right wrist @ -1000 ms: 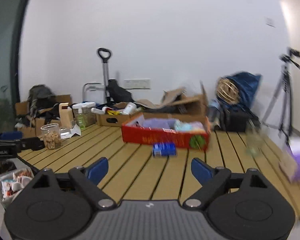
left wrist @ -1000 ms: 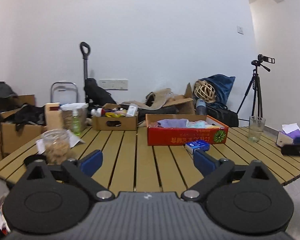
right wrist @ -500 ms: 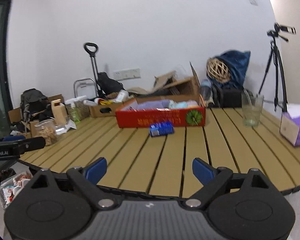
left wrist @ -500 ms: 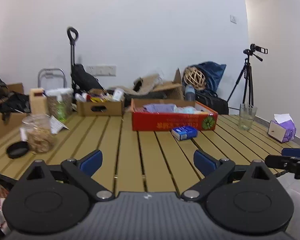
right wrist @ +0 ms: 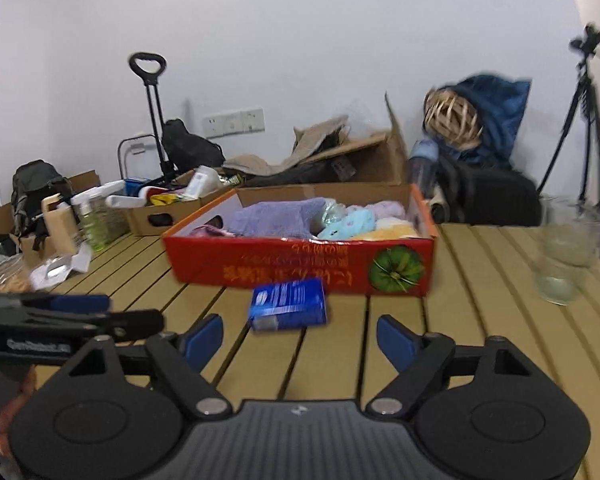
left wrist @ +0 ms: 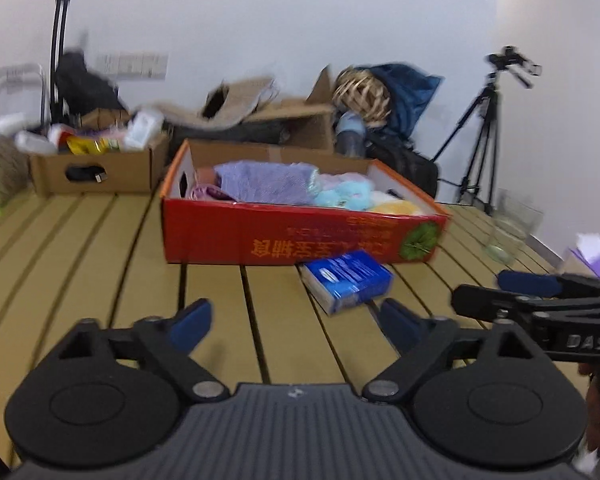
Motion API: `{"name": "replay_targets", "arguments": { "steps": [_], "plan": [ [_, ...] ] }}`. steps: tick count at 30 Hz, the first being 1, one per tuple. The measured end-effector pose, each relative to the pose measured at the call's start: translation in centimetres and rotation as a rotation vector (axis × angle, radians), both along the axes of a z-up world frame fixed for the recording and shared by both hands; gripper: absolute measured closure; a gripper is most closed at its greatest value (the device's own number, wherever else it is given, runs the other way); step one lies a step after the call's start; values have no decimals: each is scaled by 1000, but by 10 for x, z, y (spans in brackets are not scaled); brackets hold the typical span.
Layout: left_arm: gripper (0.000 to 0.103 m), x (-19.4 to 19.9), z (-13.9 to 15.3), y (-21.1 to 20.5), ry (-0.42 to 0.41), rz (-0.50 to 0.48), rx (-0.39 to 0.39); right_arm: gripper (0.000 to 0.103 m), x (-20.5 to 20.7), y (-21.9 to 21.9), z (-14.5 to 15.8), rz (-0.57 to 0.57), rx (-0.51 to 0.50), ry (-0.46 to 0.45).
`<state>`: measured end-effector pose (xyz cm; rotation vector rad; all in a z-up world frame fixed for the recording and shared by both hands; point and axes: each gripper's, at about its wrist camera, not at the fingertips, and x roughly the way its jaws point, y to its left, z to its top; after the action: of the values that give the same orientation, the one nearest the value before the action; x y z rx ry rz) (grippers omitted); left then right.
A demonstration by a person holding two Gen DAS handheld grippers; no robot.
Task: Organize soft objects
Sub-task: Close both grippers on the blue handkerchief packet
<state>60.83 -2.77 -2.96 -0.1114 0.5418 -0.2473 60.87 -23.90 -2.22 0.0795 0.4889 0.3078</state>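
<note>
Blue pads on both grippers stand apart with nothing between them. Left gripper (left wrist: 296, 320) and right gripper (right wrist: 300, 338) have both just been closing partway; jaws hold nothing and touch nothing, only bare slatted wooden table (left wrist: 100, 248) shows under them. Each gripper shows at the edge of the other's view.

Soft objects (right wrist: 300, 216) sit in one red cardboard box (left wrist: 300, 236) at mid-table, far of both grippers: a lavender knit piece, a light blue plush, a yellow one, some pink; exact count unclear. One blue packet (right wrist: 288, 304) lies just near of the red box. One clear glass (right wrist: 564, 256) stands far right. One brown carton (left wrist: 96, 168) of clutter sits left of the red box.
</note>
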Motion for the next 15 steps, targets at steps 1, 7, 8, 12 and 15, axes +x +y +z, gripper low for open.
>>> {"name": "replay_targets", "arguments": {
  "steps": [1, 7, 8, 12, 15],
  "plan": [
    [27, 17, -2, -3, 20, -8, -19, 34, 25, 1, -5, 5, 23, 28],
    [45, 84, -27, -6, 143, -95, -221, 56, 102, 5, -33, -15, 113, 118],
    [46, 88, -33, -4, 143, -94, -246, 56, 108, 4, -39, -17, 141, 133],
    [62, 98, -48, 1, 193, -146, -322, 70, 119, -1, -56, 24, 221, 180],
    [69, 100, -52, 1, 206, -164, -331, 70, 117, 1, -58, 39, 216, 175]
  ]
}}
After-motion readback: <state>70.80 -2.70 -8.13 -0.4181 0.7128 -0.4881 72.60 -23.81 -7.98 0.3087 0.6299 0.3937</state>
